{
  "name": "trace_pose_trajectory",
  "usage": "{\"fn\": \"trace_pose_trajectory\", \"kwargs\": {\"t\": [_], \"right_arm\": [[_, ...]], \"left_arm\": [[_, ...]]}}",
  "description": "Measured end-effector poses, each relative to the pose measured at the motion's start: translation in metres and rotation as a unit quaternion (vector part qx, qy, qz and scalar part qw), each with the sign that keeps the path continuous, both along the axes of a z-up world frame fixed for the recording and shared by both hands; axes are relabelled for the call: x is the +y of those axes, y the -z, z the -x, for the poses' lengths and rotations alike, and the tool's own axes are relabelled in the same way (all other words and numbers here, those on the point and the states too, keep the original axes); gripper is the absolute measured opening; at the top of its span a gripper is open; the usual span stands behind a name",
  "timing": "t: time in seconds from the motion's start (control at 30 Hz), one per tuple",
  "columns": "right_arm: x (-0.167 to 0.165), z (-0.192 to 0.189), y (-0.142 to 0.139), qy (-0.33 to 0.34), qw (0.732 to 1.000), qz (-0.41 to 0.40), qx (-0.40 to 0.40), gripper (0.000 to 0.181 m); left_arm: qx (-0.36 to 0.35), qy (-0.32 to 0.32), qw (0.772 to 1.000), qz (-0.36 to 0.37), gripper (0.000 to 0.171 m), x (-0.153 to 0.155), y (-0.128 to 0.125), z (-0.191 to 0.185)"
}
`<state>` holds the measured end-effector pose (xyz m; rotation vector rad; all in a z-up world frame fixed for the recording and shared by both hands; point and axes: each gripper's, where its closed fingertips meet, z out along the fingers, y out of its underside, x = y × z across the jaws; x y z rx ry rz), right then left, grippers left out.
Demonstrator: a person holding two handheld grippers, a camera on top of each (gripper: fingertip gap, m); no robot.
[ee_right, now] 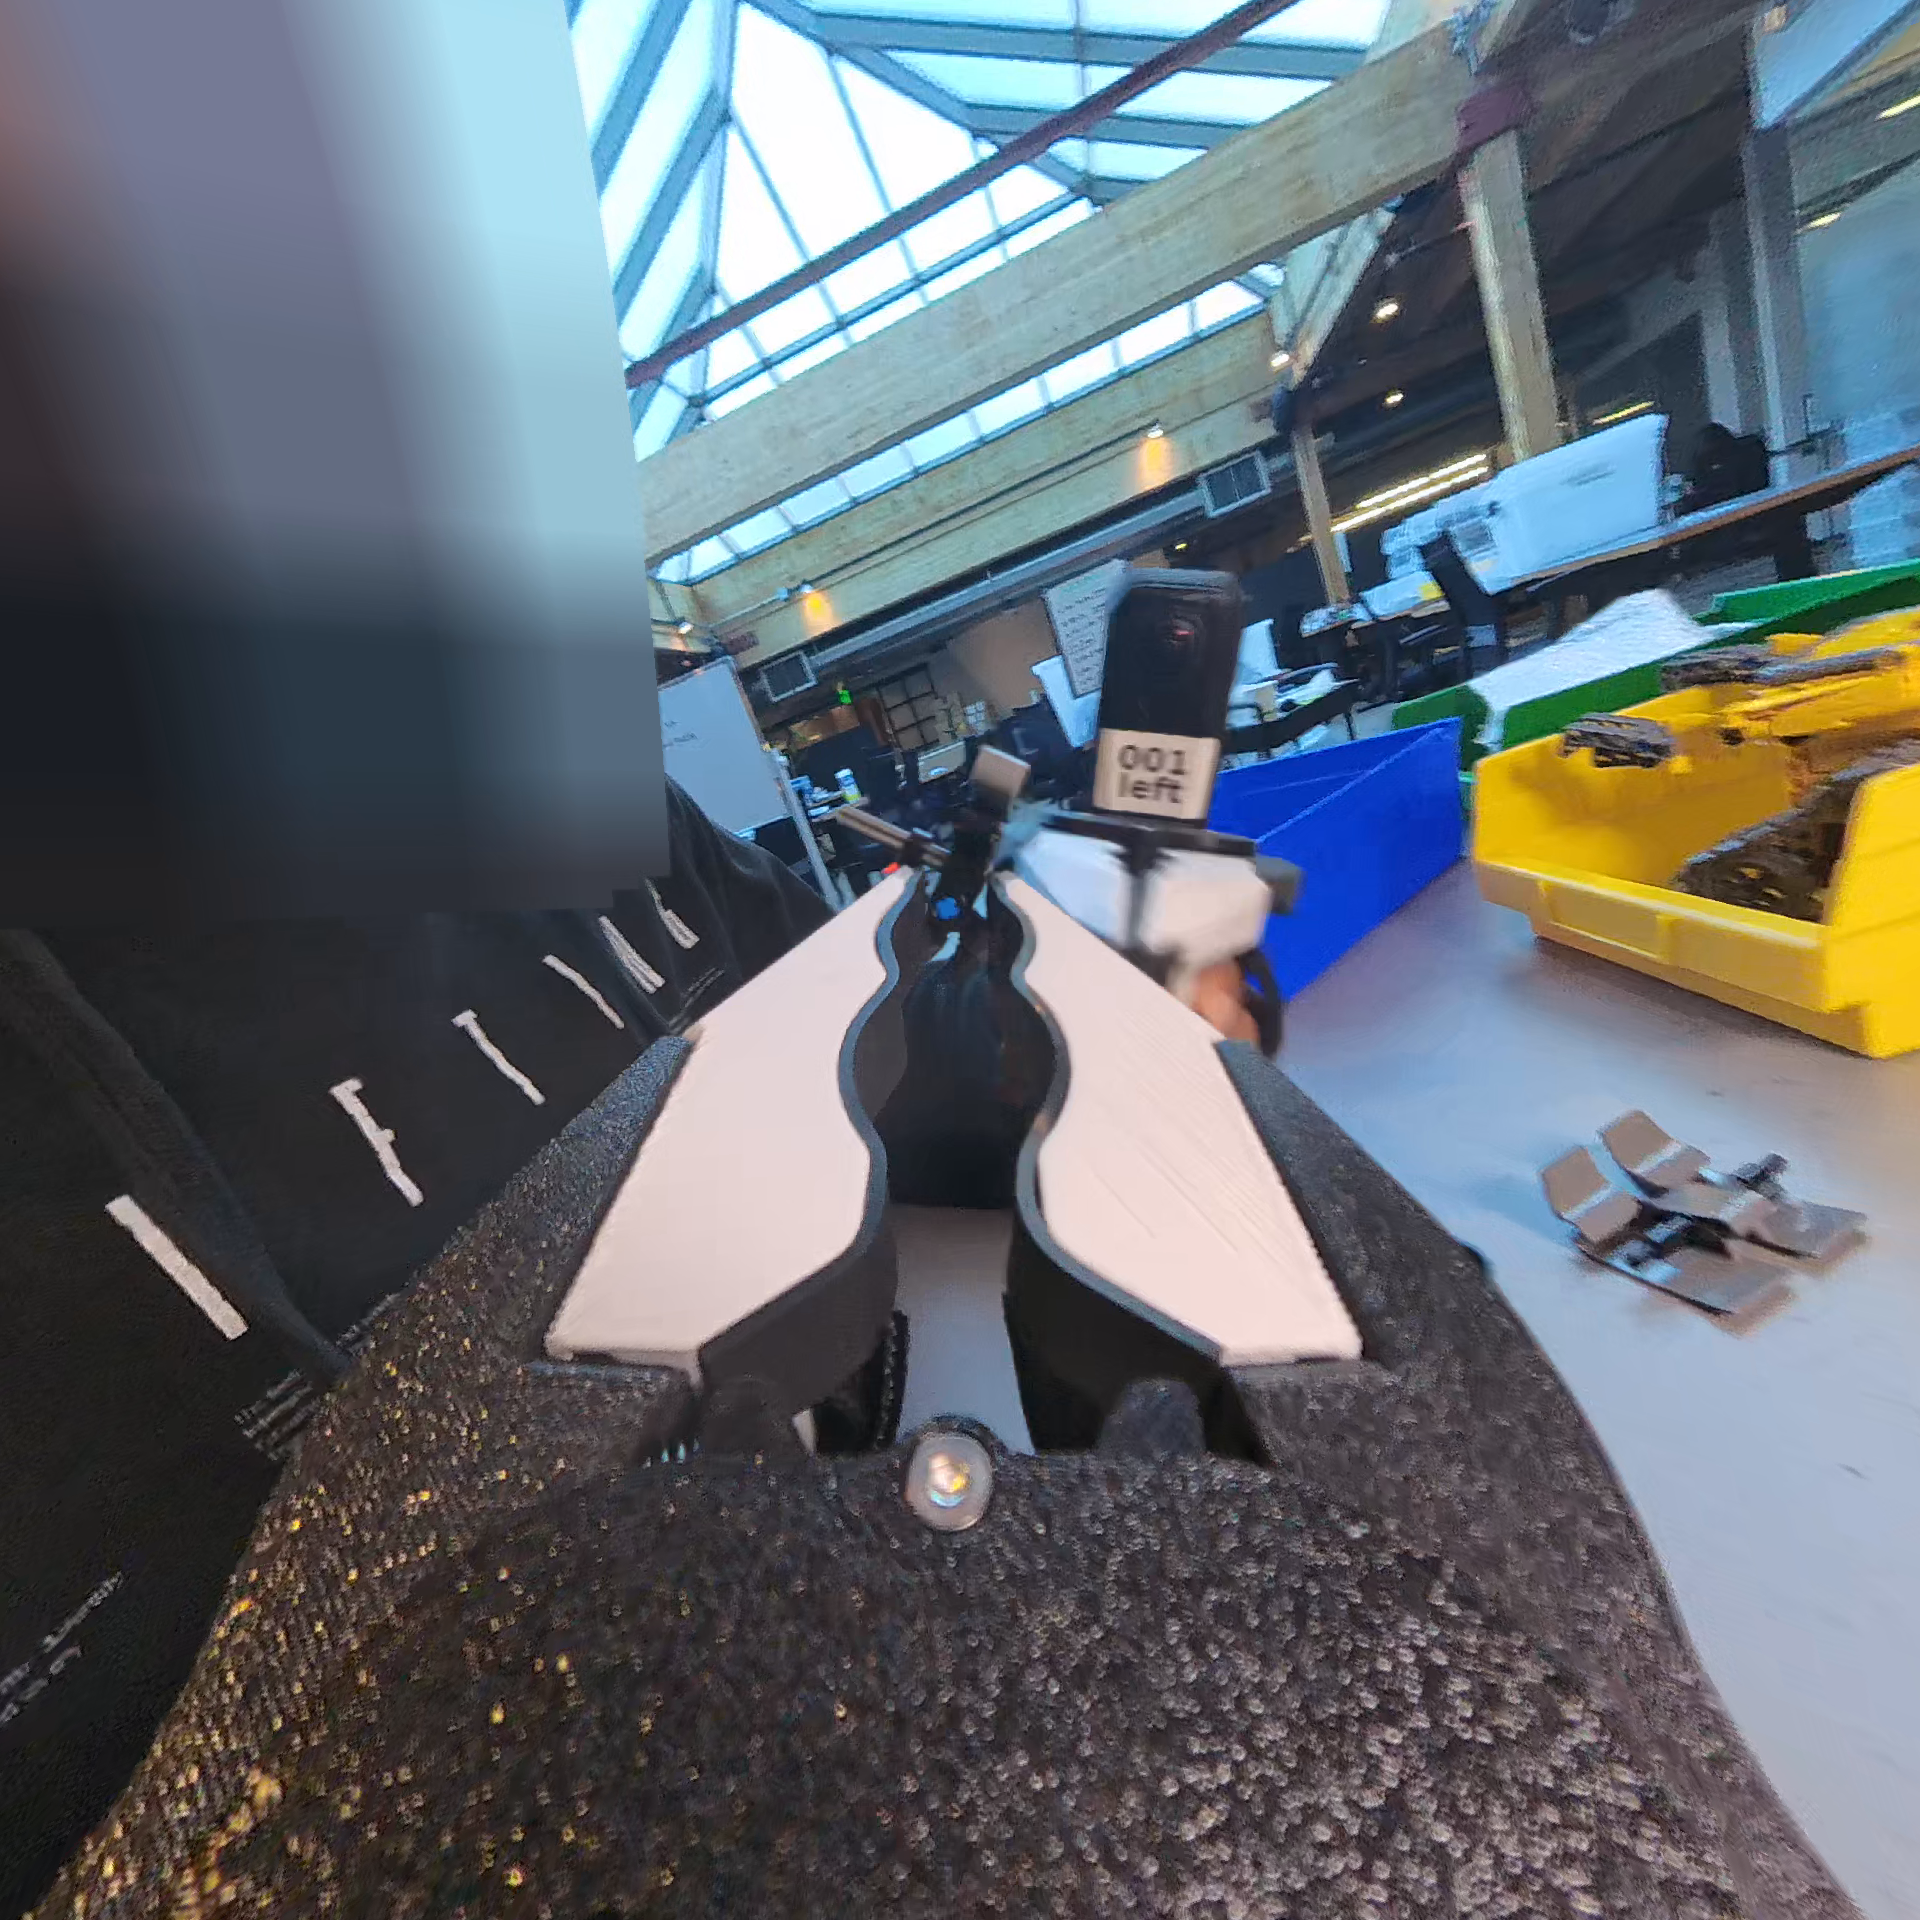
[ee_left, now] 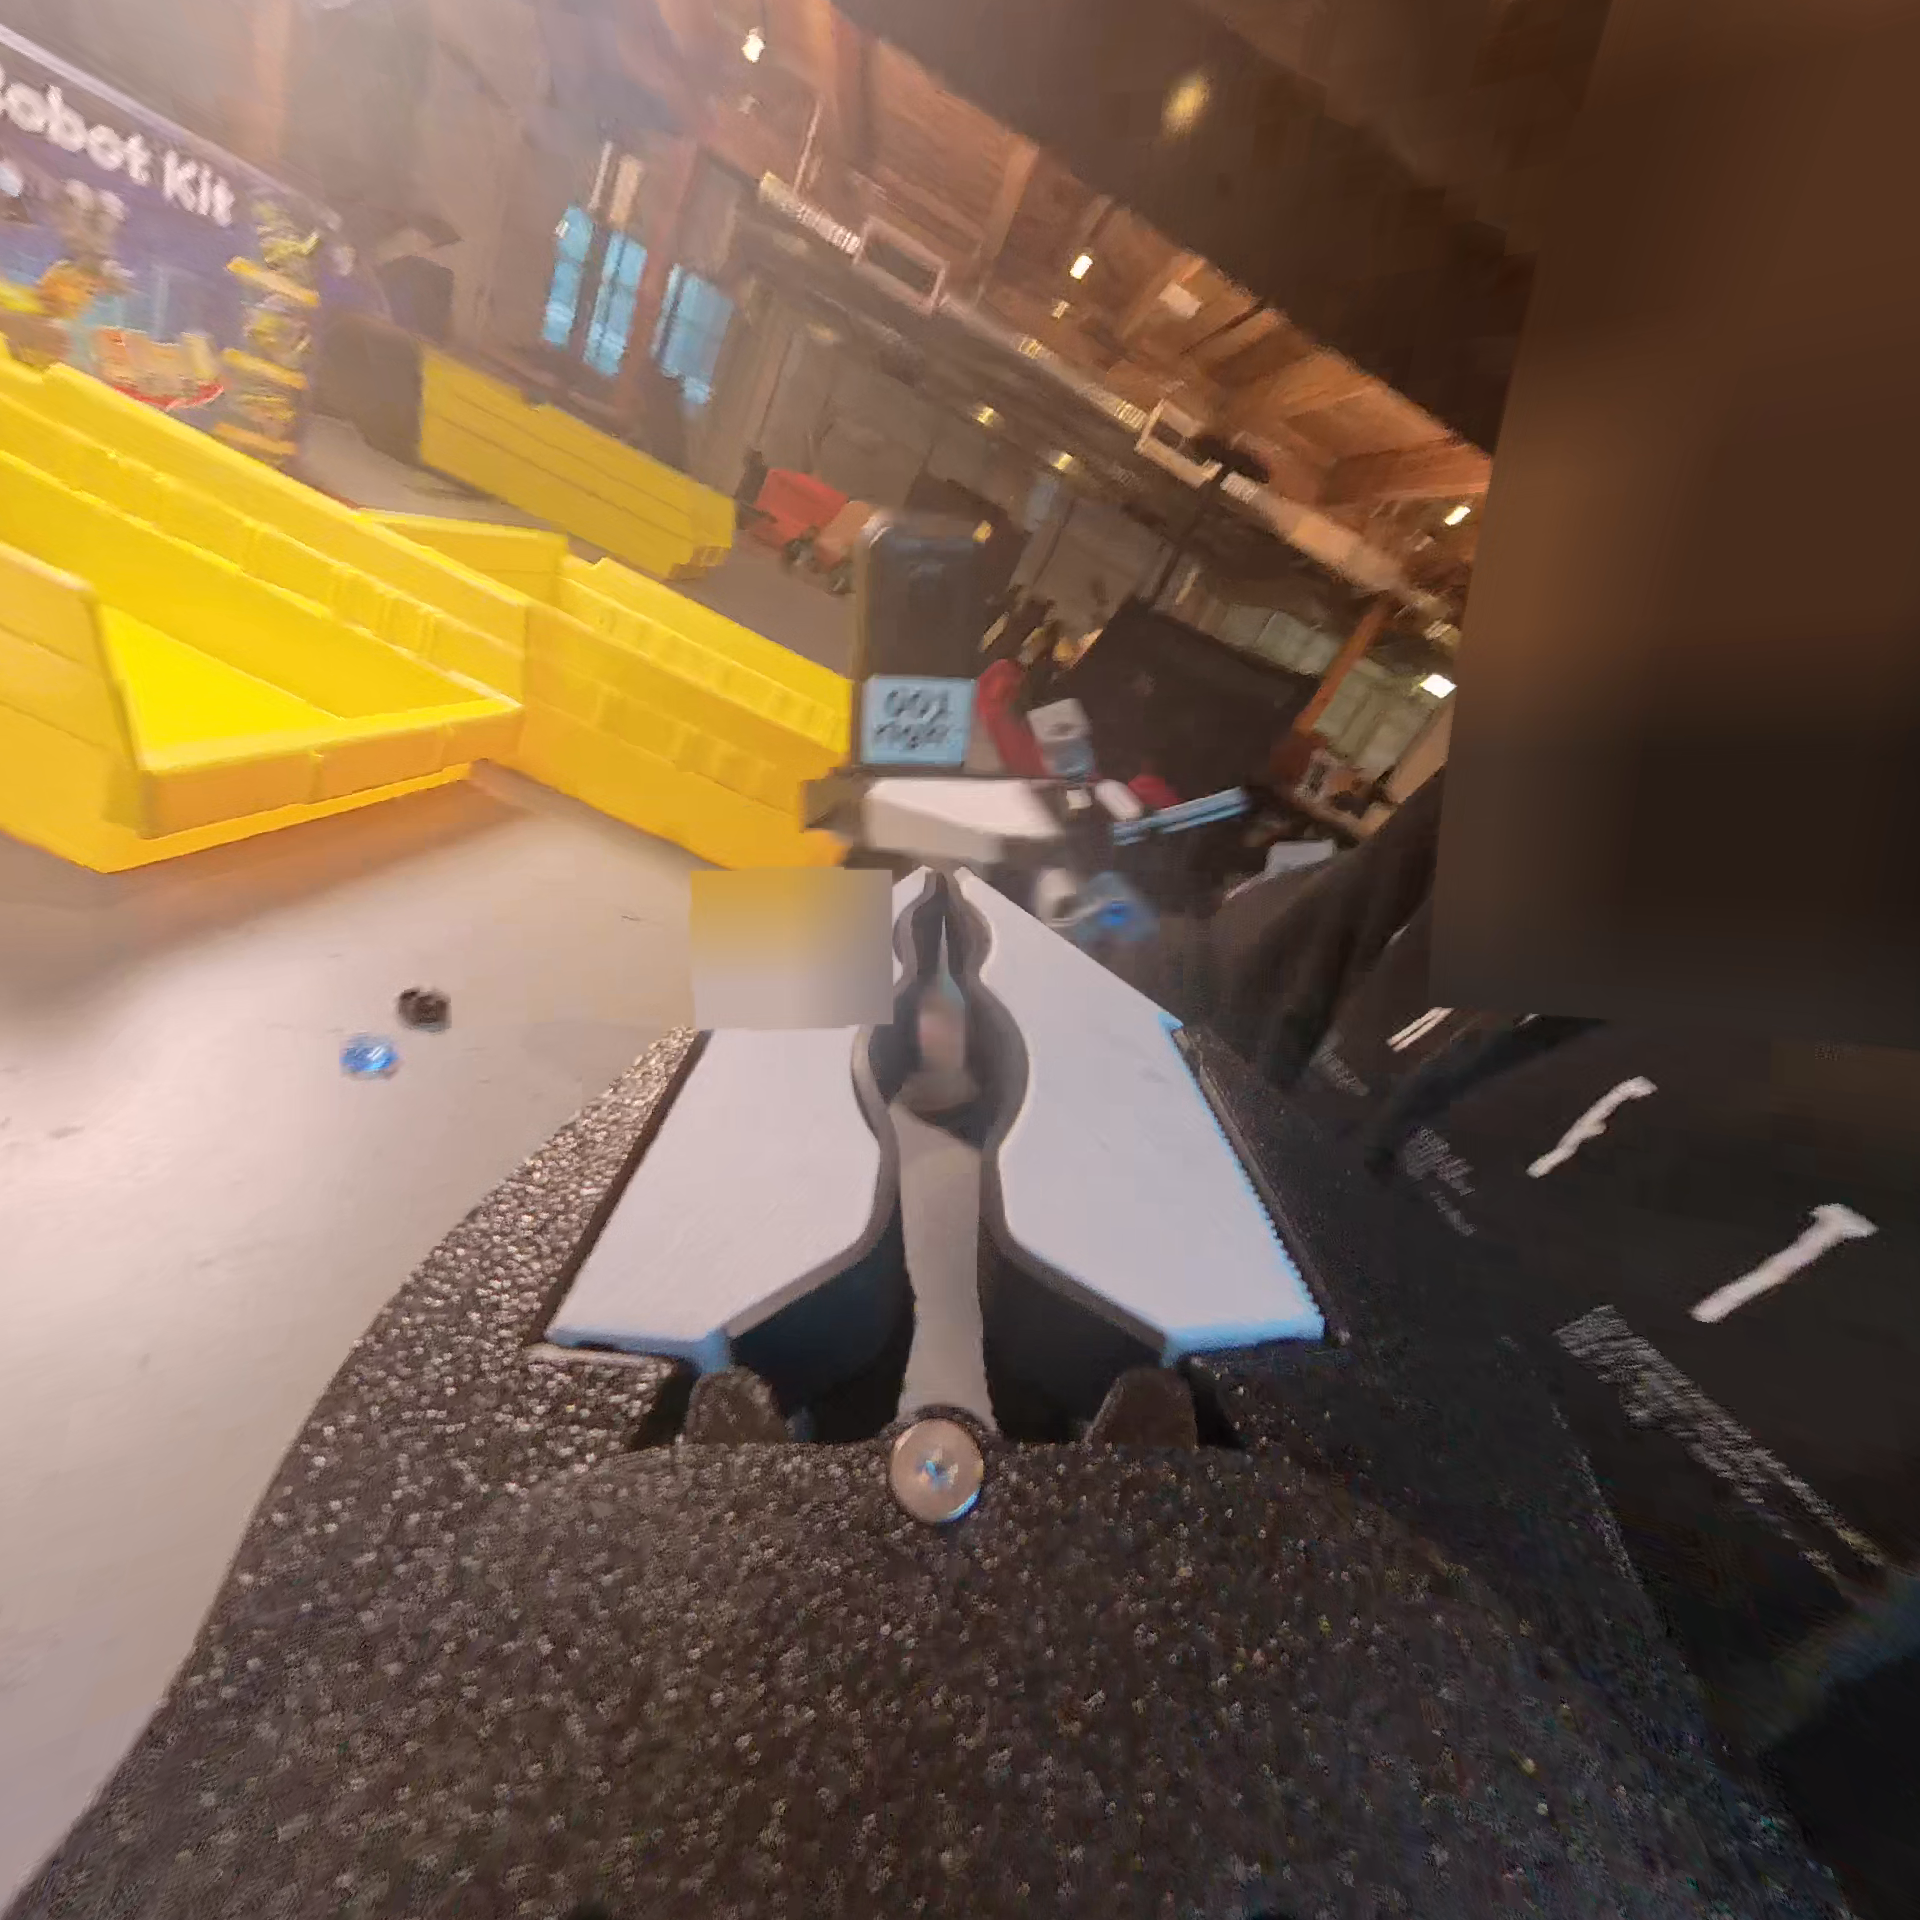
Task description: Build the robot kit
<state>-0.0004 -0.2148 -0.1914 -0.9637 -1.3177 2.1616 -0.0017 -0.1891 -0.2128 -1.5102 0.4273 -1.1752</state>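
Observation:
My left gripper [ee_left: 940, 885] is shut, its white fingers [ee_left: 769, 1174] meeting at the tips, with nothing visibly held. It is raised over the grey table [ee_left: 260, 1195] and points at the right gripper's body [ee_left: 935, 816]. My right gripper [ee_right: 958, 896] is closed on a small black part with a blue dot [ee_right: 948, 902]. A thin metal rod [ee_right: 883, 831] and a grey block [ee_right: 1000, 774] stick up from that part. The same assembly shows in the left wrist view [ee_left: 1107, 904]. The left gripper's body [ee_right: 1153, 894] is just beyond it.
Yellow bins [ee_left: 312, 675] and a printed box [ee_left: 156, 281] stand at the back left. A blue bead [ee_left: 366, 1058] and a black piece [ee_left: 424, 1006] lie on the table. A yellow bin of parts [ee_right: 1662, 935], a blue bin [ee_right: 1351, 821] and grey track pieces [ee_right: 1704, 1216] are at the right. A person's black garment [ee_right: 312, 1091] is close by.

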Motion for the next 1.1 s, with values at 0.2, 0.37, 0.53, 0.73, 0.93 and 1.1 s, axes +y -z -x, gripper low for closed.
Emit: {"fn": "trace_pose_trajectory", "kwargs": {"t": [0.2,0.37,0.53,0.73,0.93,1.1], "right_arm": [[0.012,0.003,-0.005,0.038,0.999,0.019,0.011,0.007],[0.018,0.005,-0.002,0.044,0.998,0.032,0.005,0.006],[0.028,0.012,0.007,0.063,0.997,0.039,-0.014,0.006],[0.020,0.014,0.010,0.042,0.998,0.044,-0.022,0.006],[0.017,0.011,0.008,0.045,0.998,0.030,-0.016,0.007],[0.012,0.007,0.004,0.031,0.999,0.026,-0.006,0.019]], "left_arm": [[0.001,-0.006,1.000,-0.003,0.000,0.002,-0.003,0.004],[-0.034,-0.002,0.999,0.002,0.010,0.002,-0.008,0.017],[-0.054,0.038,0.998,-0.024,0.030,-0.012,-0.021,0.007],[-0.042,0.034,0.998,-0.024,0.016,-0.011,-0.016,0.006],[-0.025,0.030,0.998,-0.044,0.015,-0.013,-0.016,0.003],[-0.040,0.042,0.997,-0.042,0.015,-0.015,-0.019,0.003]]}}
